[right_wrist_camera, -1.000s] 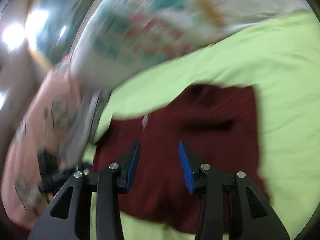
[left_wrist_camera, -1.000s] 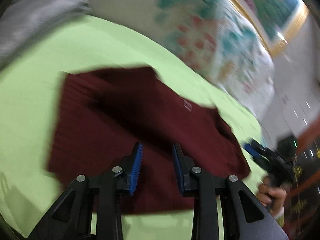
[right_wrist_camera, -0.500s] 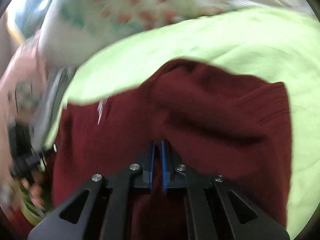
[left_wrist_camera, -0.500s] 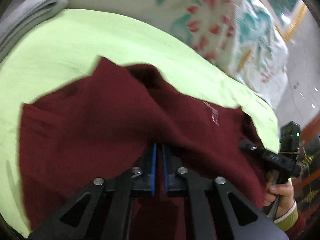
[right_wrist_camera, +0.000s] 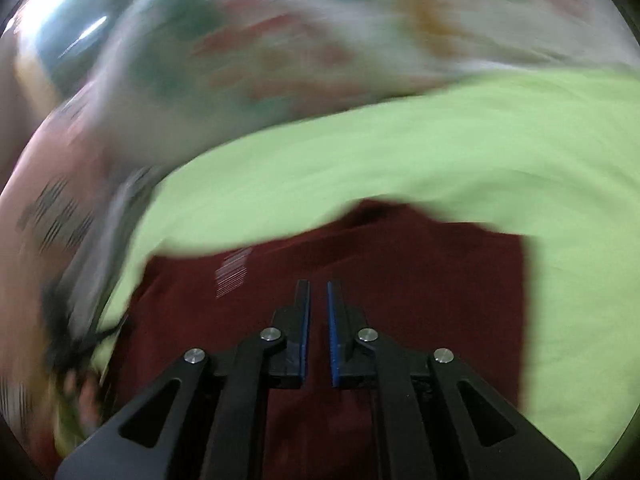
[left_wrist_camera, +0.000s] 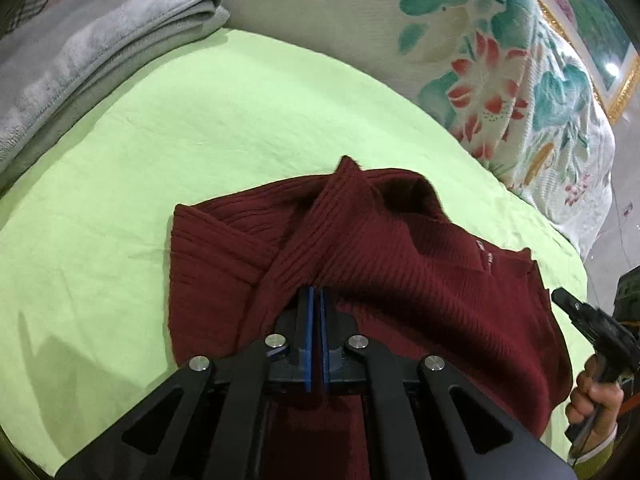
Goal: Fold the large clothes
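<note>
Lime-green bed sheet (left_wrist_camera: 248,128), with a folded grey blanket (left_wrist_camera: 92,40) at its far left and a floral quilt (left_wrist_camera: 520,80) behind. Item: maroon ribbed sweater (left_wrist_camera: 400,264), lying part-folded mid-sheet. Left tool (left_wrist_camera: 315,300): pads together, clamped on a raised fold of the knit. Right tool (right_wrist_camera: 318,304): pads slightly apart above the cloth, holding nothing; view blurred. Handling, as judged: soft, limp, moderately heavy, stretchy; best taken at hems or folded edges, both layers pinched.

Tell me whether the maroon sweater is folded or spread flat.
Partly folded: the maroon sweater has its near edge lifted in the left gripper and bunches over itself on the green sheet.
</note>
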`<action>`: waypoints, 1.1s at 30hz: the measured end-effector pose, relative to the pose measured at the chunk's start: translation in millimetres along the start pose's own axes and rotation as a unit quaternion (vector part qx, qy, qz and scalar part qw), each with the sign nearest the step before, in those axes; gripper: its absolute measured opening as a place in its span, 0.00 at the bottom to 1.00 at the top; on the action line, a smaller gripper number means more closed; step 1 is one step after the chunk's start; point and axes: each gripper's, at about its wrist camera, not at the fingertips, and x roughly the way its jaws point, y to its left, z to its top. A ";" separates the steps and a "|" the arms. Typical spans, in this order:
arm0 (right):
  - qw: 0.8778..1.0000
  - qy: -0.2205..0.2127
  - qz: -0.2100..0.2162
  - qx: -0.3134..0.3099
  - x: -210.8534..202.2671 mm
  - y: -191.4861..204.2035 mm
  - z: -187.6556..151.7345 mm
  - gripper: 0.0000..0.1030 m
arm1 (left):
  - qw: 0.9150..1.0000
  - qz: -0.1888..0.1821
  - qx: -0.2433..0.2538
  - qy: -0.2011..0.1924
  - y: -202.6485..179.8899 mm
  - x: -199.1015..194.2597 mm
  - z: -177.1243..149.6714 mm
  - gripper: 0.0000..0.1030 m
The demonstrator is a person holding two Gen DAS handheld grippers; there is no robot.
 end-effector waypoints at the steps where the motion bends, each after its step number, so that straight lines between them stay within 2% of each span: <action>1: 0.999 0.022 0.032 -0.035 4.1 21.8 -3.8 0.16 | 1.000 0.003 0.004 0.001 -1.0 -0.6 -1.1 0.04; 3: 0.990 0.077 0.080 -0.091 19.3 55.9 -14.4 0.18 | 1.000 0.015 0.017 0.002 -1.5 0.8 -3.8 0.04; 4: 0.985 0.102 0.086 -0.109 27.6 65.4 -22.0 0.18 | 1.000 0.018 0.021 0.004 -0.7 2.4 -4.8 0.04; 5: 0.981 0.132 0.069 -0.126 43.3 72.1 -28.5 0.18 | 1.000 0.016 0.020 0.002 1.4 2.8 -5.2 0.04; 6: 0.981 0.143 0.025 -0.132 58.6 69.8 -31.3 0.17 | 1.000 0.014 0.017 0.002 0.9 4.7 -4.0 0.04; 7: 0.984 0.133 -0.013 -0.116 73.1 58.0 -27.1 0.15 | 1.000 0.010 0.010 0.003 3.9 5.7 -3.2 0.05; 8: 0.990 0.115 -0.011 -0.085 79.3 43.5 -20.6 0.14 | 1.000 0.007 0.004 0.003 7.4 5.9 -2.7 0.05; 9: 0.994 0.097 -0.009 -0.055 81.7 29.5 -13.7 0.08 | 1.000 0.008 -0.001 0.003 10.8 5.4 -2.6 0.05; 10: 0.997 0.075 -0.028 -0.014 83.7 10.9 -3.2 0.00 | 1.000 0.011 -0.004 0.003 15.2 3.6 -2.9 0.05; 12: 0.996 0.044 -0.074 0.017 81.4 -6.8 8.3 0.00 | 1.000 0.010 -0.004 0.003 21.5 1.1 -3.9 0.04; 13: 0.992 0.034 -0.114 0.029 79.9 -16.8 12.3 0.00 | 1.000 0.008 -0.004 0.002 24.2 -0.4 -4.6 0.04; 14: 0.992 0.032 -0.119 0.034 77.5 -20.0 13.2 0.00 | 1.000 0.009 -0.006 0.001 27.3 -3.6 -5.4 0.04; 19: 0.996 0.010 -0.064 0.058 35.0 -24.3 -1.7 0.03 | 0.999 0.038 -0.025 -0.011 33.5 -29.4 -14.5 0.05; 23: 0.998 -0.005 -0.026 0.057 1.4 -0.4 -29.9 0.03 | 0.998 0.015 -0.050 -0.021 31.6 -61.7 -37.5 0.08; 28: 0.997 -0.009 0.010 0.072 -25.6 17.4 -66.3 0.04 | 0.998 -0.020 -0.058 -0.016 6.2 -93.2 -83.1 0.39; 30: 0.997 -0.006 0.018 0.078 -28.4 21.2 -76.3 0.04 | 0.997 -0.038 -0.069 -0.001 -1.1 -95.7 -103.0 0.40; 33: 0.996 -0.009 0.028 0.088 -30.5 26.9 -89.8 0.05 | 0.994 -0.058 -0.091 0.016 -5.8 -90.9 -124.2 0.50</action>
